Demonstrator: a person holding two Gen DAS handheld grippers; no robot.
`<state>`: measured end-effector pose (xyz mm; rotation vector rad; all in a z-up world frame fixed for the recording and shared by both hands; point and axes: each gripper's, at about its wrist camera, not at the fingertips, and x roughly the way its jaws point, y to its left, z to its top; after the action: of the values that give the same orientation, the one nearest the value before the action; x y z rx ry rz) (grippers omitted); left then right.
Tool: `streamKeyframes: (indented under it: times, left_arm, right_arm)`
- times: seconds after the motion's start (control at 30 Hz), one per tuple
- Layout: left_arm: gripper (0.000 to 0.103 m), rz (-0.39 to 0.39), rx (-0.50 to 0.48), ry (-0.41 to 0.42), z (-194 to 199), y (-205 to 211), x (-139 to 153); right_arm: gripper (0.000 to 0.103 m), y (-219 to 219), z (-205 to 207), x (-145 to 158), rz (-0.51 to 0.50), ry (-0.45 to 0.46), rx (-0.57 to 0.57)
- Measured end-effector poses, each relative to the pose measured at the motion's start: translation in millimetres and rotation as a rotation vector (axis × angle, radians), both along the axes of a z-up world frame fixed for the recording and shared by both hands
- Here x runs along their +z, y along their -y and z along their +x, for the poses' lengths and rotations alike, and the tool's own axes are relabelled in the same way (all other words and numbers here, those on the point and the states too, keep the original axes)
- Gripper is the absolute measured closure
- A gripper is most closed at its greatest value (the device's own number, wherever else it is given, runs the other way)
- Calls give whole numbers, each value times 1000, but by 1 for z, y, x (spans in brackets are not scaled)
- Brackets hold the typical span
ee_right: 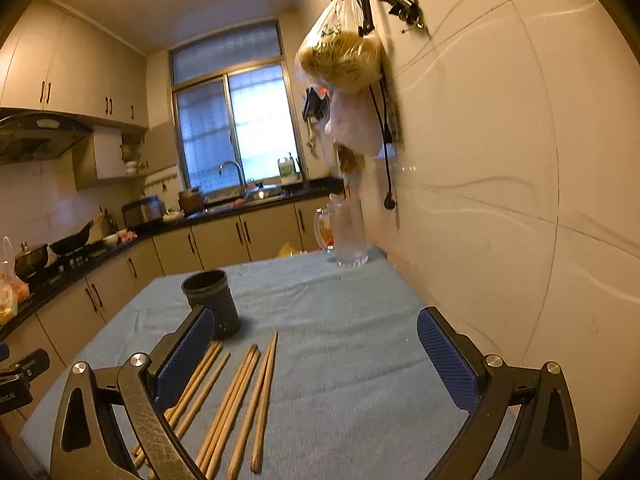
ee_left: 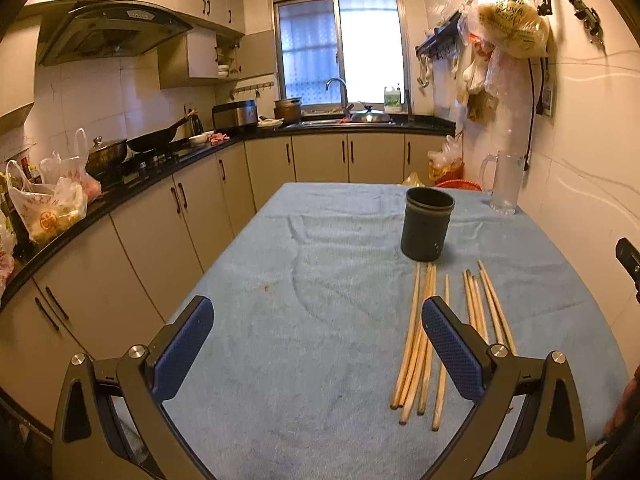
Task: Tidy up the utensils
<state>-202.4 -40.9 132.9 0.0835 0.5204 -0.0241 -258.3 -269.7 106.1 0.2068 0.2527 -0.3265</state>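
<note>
Blue-clothed table (ee_left: 320, 240) with loose chopsticks (ee_left: 424, 340), dark cup (ee_left: 427, 224), glass pitcher (ee_left: 505, 184); left claw (ee_left: 316, 344) and right claw (ee_right: 316, 352) both apart, empty.

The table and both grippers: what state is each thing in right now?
Left gripper: open, holding nothing.
Right gripper: open, holding nothing.
Chopsticks: lying loose on the cloth.
Dark holder cup: upright, no chopsticks in it.
Glass pitcher: upright by the wall.
Blue cloth: spread, slightly wrinkled.

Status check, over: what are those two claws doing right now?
Both claws, left and right, open, empty. Chopsticks loose on cloth beside dark cup. Nothing blocking.
</note>
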Motion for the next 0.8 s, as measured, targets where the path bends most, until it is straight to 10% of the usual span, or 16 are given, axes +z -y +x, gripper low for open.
streamKeyframes:
  times: [0.8]
  left_arm:
    - [0, 57, -18, -167, 14, 2, -37]
  right_arm:
    - [0, -12, 21, -27, 67, -191, 101]
